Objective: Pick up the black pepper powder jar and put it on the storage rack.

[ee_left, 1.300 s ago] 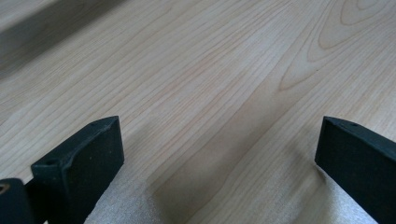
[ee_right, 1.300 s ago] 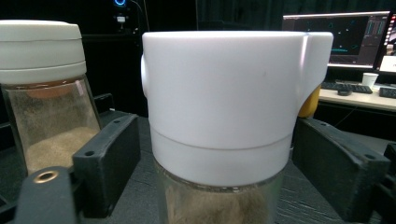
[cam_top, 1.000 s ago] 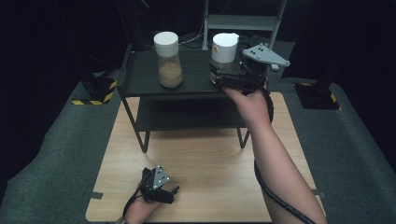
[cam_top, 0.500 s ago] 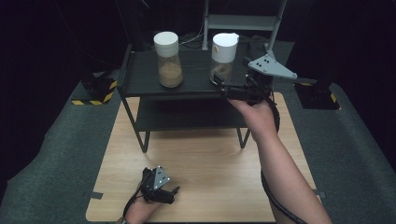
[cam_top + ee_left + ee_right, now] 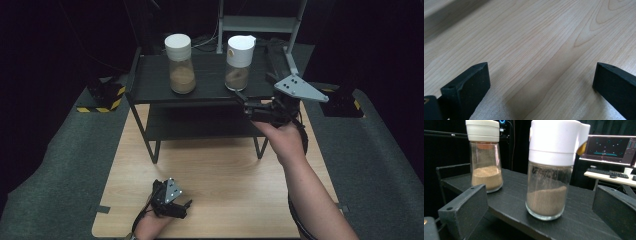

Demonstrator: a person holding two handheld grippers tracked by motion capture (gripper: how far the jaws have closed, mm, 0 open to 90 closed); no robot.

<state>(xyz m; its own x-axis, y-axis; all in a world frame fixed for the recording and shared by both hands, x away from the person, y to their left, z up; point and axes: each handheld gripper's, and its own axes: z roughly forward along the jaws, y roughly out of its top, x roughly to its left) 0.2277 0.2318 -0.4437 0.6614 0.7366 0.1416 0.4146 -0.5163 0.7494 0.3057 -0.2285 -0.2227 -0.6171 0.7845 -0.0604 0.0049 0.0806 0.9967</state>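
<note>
Right hand-held gripper (image 5: 241, 98): jaws wide apart, holding nothing, at the front edge of the black shelf (image 5: 210, 75), aimed at the spout jar (image 5: 238, 62). In the right gripper view the spout jar (image 5: 552, 167) sits between the jaws but not touching either; it's upright, about a third full of brown powder. Second jar (image 5: 180, 63) stands at 9 o'clock from it on the same shelf, well apart.

Left hand-held gripper (image 5: 186, 205): jaws wide, empty, low over the wooden surface (image 5: 225, 170) at its 7 o'clock corner.

Room: dark, grey carpet (image 5: 385, 150) around the surface, monitor (image 5: 610, 147) and keyboard behind the shelf.
</note>
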